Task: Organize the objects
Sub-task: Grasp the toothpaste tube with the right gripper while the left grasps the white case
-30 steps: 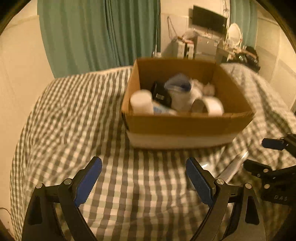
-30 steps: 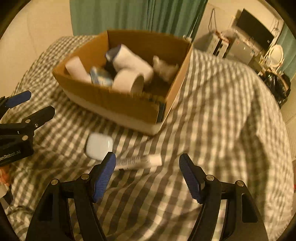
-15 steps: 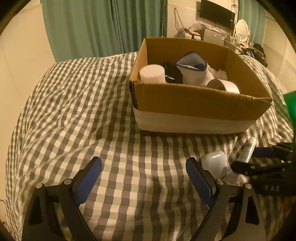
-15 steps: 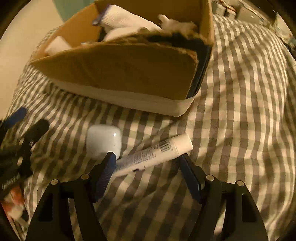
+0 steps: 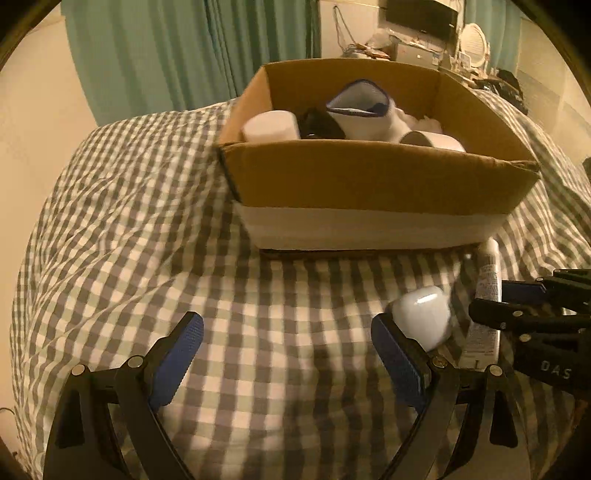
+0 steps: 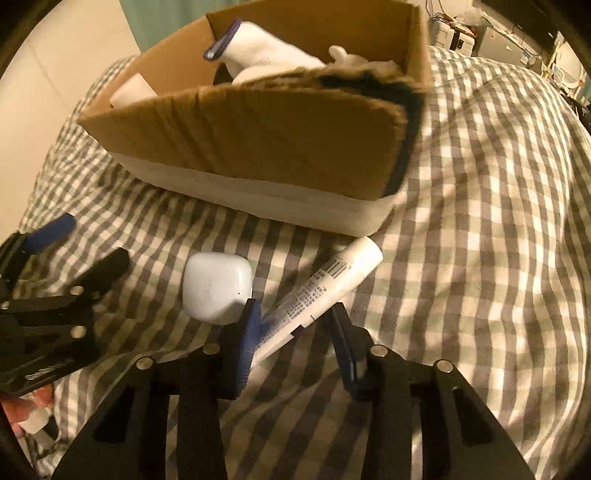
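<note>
A white tube (image 6: 325, 288) lies on the checked bedspread in front of a cardboard box (image 6: 280, 144). My right gripper (image 6: 295, 332) has its jaws narrowed around the tube's lower end, with both pads close against it. A white earbud case (image 6: 216, 288) lies just left of the tube. My left gripper (image 5: 288, 354) is open and empty above the bedspread, with the earbud case (image 5: 421, 317) by its right finger. The box (image 5: 369, 184) holds a white roll (image 5: 271, 127), a sock (image 5: 360, 110) and other items.
The bed is covered in a grey and white checked bedspread (image 5: 147, 221). Green curtains (image 5: 184, 48) hang behind it. A desk with a monitor (image 5: 424, 18) and clutter stands at the back right.
My right gripper moved down and forward onto the tube and its jaws narrowed around it. My left gripper came lower and closer to the box.
</note>
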Demonstrator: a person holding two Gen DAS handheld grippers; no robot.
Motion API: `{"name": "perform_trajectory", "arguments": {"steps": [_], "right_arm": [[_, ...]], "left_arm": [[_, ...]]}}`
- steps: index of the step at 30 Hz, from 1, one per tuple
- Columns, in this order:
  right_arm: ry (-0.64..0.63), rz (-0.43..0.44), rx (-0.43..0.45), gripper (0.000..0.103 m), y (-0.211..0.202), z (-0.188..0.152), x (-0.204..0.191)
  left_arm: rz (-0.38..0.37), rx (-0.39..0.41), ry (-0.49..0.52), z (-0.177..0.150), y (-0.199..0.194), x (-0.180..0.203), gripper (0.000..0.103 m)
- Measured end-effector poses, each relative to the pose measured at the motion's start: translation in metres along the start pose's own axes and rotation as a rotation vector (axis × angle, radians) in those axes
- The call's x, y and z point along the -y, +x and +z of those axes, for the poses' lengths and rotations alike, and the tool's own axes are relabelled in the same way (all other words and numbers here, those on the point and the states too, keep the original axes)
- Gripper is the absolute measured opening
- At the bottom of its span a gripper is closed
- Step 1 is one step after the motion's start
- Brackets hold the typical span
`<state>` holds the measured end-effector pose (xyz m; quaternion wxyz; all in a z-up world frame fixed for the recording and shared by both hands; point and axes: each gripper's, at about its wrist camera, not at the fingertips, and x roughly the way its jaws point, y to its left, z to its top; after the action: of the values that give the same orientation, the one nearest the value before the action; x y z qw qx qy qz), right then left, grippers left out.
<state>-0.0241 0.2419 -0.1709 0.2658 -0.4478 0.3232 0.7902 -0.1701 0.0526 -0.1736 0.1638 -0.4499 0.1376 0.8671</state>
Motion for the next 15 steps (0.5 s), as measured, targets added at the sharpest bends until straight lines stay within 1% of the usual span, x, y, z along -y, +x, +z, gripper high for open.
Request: {"name": "perform_trajectory", "arguments": {"steps": [3,6,9,10,11,13,15], "right_arm": [[0.008,-0.002,0.010,0.029,-0.012,-0.005,0.008],[0.001,-0.032,0.029,0.023,-0.026,-0.007,0.018],[0.003,-0.029,0.042,0.020,-0.035,-0.008,0.025],[0.002,-0.032,0.050,0.019,-0.039,-0.010,0.028],[-0.001,-0.036,0.055,0.018,-0.040,-0.004,0.034],[-0.013,-0.055,0.068,0.017,-0.046,-0.001,0.036],[-0.018,-0.062,0.077,0.017,-0.048,0.004,0.033]], "left_arm": [[-0.032,-0.015,0.017,0.004,0.005,0.011,0.095],[-0.044,-0.036,0.044,0.010,0.013,0.024,0.095],[-0.077,-0.044,0.045,0.013,0.018,0.034,0.095],[-0.088,-0.046,0.046,0.013,0.019,0.038,0.095],[-0.104,-0.049,0.049,0.013,0.020,0.042,0.095],[-0.130,-0.050,0.048,0.013,0.023,0.048,0.095],[-0.141,-0.062,0.054,0.013,0.027,0.054,0.095]]}}
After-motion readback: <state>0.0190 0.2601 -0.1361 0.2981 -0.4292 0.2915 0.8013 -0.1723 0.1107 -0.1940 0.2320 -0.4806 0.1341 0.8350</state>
